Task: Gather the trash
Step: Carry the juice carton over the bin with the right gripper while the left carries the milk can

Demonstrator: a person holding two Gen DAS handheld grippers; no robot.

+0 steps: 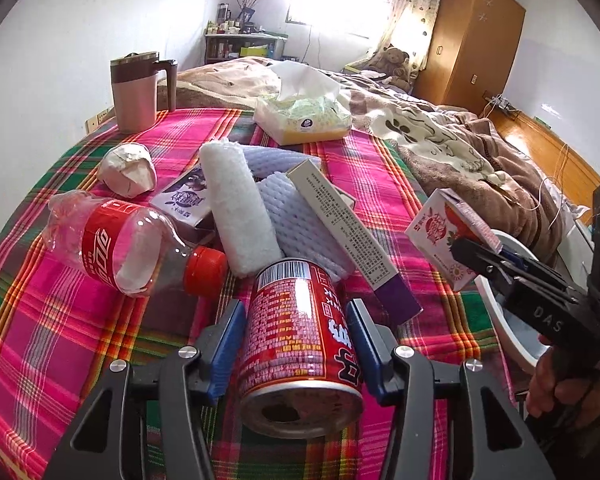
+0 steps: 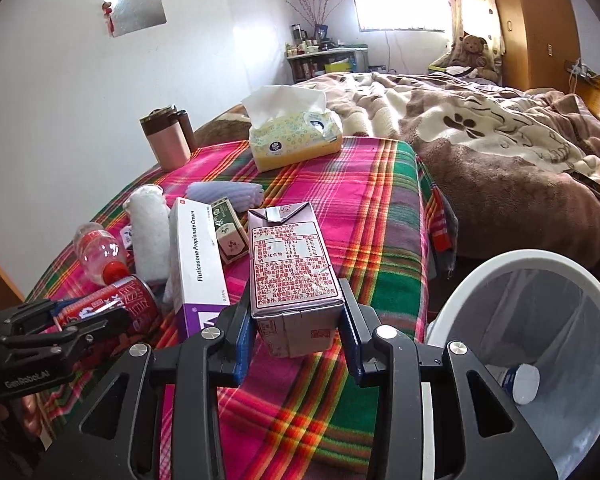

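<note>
The left tool (image 1: 296, 336) gripped a red can (image 1: 300, 340) lying on its side, its blue pads pressed on both flanks and its open top turned toward the camera, at the near part of the desk (image 1: 52, 320) under a plaid cloth. The right tool (image 2: 296, 320) clamped a pinkish drink carton (image 2: 294, 276), held upright above the cloth near the desk's right edge (the carton's base looked clear of the cloth). Just past that edge stood a white bin (image 2: 540, 276) lined with a bag, with a white-capped container (image 2: 520, 382) at the bottom; its mouth lay open and unobstructed beside the carton. Behind the can the litter crowded together: a red-capped plastic bottle (image 1: 120, 240), a white foam roll (image 1: 240, 208), a long cream box (image 1: 352, 236), lavender foam netting (image 1: 292, 208) and a crumpled paper ball (image 1: 128, 168), leaving little free cloth between them. A tissue pack (image 1: 304, 120) and a lidded mug (image 1: 136, 92) stood at the far edge, where the desk met the bed (image 2: 500, 152). The cloth's near right corner was bare.
</note>
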